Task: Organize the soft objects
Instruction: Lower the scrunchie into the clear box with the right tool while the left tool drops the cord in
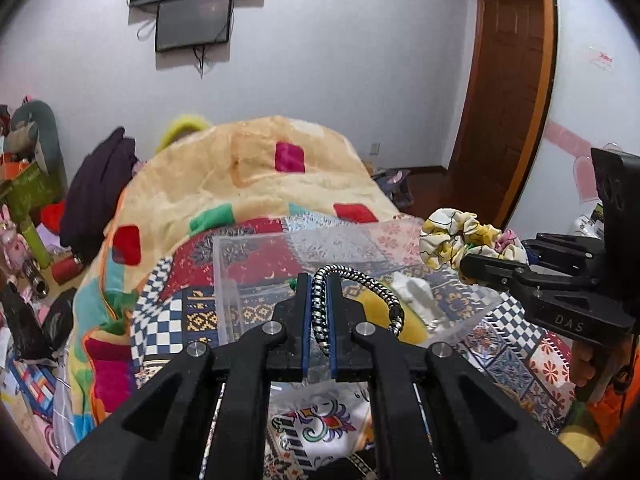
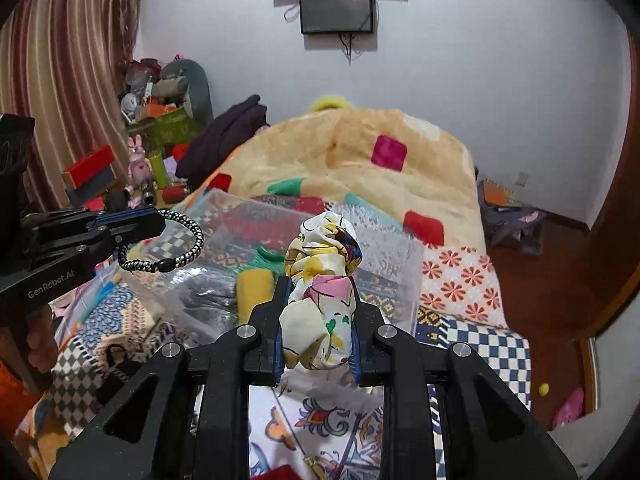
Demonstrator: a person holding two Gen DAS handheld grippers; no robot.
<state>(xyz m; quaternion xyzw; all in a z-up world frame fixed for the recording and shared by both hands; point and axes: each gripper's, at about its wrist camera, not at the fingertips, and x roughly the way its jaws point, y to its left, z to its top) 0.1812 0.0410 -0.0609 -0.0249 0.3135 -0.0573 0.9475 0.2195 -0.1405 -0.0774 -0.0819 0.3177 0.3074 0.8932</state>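
- Left wrist view: the left gripper (image 1: 320, 292) is closed on a black-and-white braided hair tie (image 1: 362, 294). One strand is pinched between the blue-edged fingers; the remaining loop arcs out toward 3 o'clock and ends at a black bead.
- Held tie hangs above a clear plastic box (image 1: 256, 280), which sits on a patchwork bedspread (image 1: 516, 344).
- Inside the box, at 3 o'clock from the fingertips, lie a yellow soft item (image 1: 374, 308) and a white soft item (image 1: 416, 292); neither can be identified further through the plastic.
- Right gripper (image 1: 466, 270) enters from 3 o'clock, with a floral scrunchie (image 1: 460, 236) bunched at its tip, off the bed and beside the box's right edge.
- Cream blanket (image 1: 240, 176) with coloured squares is heaped beyond the box at 12 o'clock.
- Right wrist view: the right gripper (image 2: 316, 312) is clamped on the floral scrunchie (image 2: 320, 280). Fabric fills the gap between the fingers and bulges above the fingertips.
- Clear plastic box (image 2: 404, 256) lies directly beyond the scrunchie; the yellow soft item (image 2: 254, 290) sits within, at 9 o'clock from the fingertips.
- Left gripper (image 2: 158, 220) reaches in from 9 o'clock, the braided hair tie (image 2: 176, 248) dangling from it over the box's left end.
- Wall-mounted screen (image 2: 338, 8) is at 12 o'clock; a striped curtain (image 2: 68, 80) hangs at 10 o'clock.
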